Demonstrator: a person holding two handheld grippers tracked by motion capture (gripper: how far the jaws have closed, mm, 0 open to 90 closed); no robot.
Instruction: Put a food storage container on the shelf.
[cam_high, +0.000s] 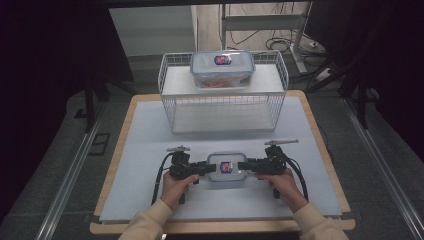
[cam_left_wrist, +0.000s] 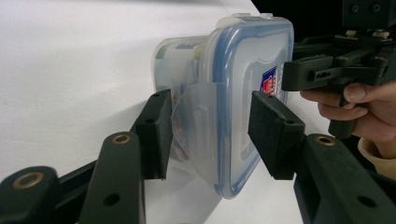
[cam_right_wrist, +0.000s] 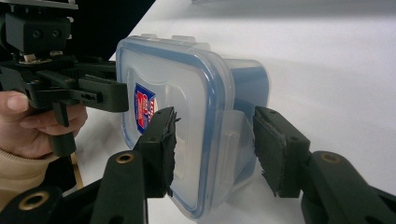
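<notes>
On the white counter (cam_high: 150, 150), both tongs, left (cam_high: 202, 168) and right (cam_high: 245, 166), stand open around the box's (cam_high: 226, 167) side latches, probably to unclip its lid.

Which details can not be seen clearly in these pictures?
- Label text on the near container: too small in the high view, cut by a jaw in both gripper views.
- Its contents: blurred behind the cloudy wall in the left gripper view.
- Contents of the far container on the wire rack: something orange, too small to identify.
- Left claw and right claw: whether the pads press the side latches is unclear.
</notes>
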